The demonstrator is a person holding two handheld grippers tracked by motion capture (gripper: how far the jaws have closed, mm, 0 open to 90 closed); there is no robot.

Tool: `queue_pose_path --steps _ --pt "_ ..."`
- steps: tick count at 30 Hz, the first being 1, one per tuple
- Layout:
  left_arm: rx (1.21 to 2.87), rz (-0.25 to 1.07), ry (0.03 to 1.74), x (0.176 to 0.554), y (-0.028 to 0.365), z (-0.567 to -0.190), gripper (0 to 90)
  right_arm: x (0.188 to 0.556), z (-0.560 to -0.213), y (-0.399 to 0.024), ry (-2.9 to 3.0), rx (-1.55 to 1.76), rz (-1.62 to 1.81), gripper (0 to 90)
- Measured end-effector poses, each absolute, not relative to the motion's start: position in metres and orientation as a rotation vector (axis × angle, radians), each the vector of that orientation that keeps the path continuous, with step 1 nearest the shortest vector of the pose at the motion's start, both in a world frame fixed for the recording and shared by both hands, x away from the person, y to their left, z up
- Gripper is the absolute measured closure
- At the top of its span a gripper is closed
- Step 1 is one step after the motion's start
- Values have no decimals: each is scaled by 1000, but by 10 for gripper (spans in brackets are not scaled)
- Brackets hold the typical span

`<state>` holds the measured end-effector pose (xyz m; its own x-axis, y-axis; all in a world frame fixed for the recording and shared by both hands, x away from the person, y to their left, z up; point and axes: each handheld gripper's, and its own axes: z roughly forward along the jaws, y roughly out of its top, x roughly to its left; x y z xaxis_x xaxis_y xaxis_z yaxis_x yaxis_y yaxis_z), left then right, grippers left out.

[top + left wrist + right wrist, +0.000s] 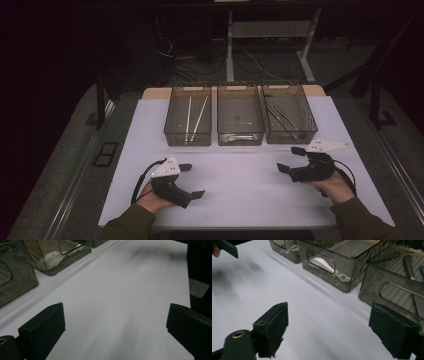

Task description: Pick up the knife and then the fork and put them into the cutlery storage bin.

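High view: three bins stand in a row at the far side of the bench (240,175). The left bin (188,116) holds pale sticks, the right bin (289,114) metal utensils. Left gripper (192,180) and right gripper (288,159) both gape wide, empty, near the bins.

Left gripper view: jaws wide over bare bench.

Right gripper view: jaws wide, right bin (394,282) just beyond; a low approach could knock its wall and shove it.

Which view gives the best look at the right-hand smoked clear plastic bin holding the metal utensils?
The high view: it shows the right-hand smoked clear plastic bin whole from above, with the metal utensils lying inside. The right gripper view shows its near wall and handle cutout close up, cropped at the edge. The left gripper view catches other bins.
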<state>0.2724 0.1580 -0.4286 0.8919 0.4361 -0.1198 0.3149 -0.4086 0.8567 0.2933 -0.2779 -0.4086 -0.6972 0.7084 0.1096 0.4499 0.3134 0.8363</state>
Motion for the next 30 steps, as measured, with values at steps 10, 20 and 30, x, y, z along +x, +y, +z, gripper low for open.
queue_pose_path --steps 10,20,30 --pt "2026 148 545 272 158 -429 10 282 -420 -282 2306 1049 1323 157" --pt "2027 147 545 272 158 -429 10 271 -433 -286 2327 1051 1304 141" --pt "2026 145 546 272 157 -429 10 261 -438 -298 2305 1078 1318 141"
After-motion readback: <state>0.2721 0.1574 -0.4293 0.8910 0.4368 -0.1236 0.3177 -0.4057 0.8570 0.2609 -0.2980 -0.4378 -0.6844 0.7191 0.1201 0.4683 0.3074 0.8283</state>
